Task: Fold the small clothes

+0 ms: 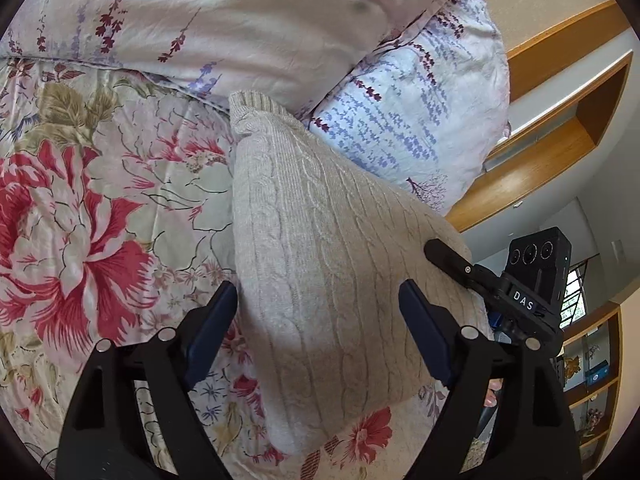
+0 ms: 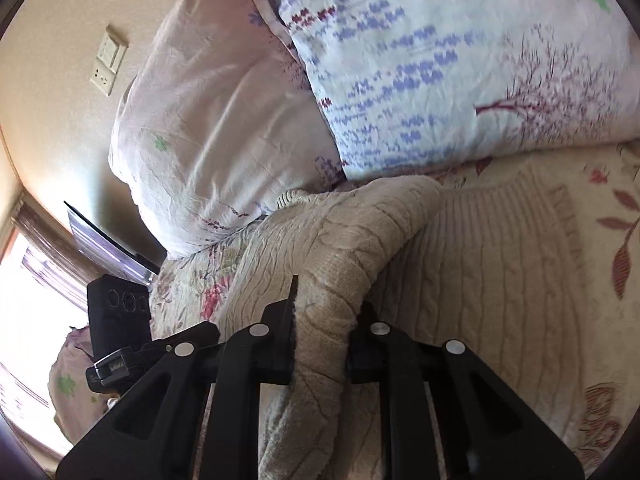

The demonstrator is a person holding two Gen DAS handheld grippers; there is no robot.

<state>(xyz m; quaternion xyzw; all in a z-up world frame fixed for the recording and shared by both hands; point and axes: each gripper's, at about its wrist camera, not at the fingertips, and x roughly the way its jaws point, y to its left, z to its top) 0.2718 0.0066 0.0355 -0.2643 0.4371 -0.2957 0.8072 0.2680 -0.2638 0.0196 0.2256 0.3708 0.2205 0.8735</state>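
Observation:
A beige cable-knit sweater (image 1: 320,248) lies on the floral bedspread (image 1: 80,220). In the left wrist view my left gripper (image 1: 316,300) is open, its two blue-padded fingers straddling a raised fold of the sweater without pinching it. The right gripper (image 1: 444,252) shows at the sweater's right edge there. In the right wrist view my right gripper (image 2: 328,304) is shut on a bunched fold of the sweater (image 2: 340,248) and holds it lifted over the flat part of the sweater (image 2: 480,272).
Two pale floral pillows (image 1: 420,112) (image 2: 440,60) lie just beyond the sweater. Wooden shelves (image 1: 560,152) stand to the right of the bed. A wall with a socket plate (image 2: 108,60) and a bright window (image 2: 32,288) are behind the pillows.

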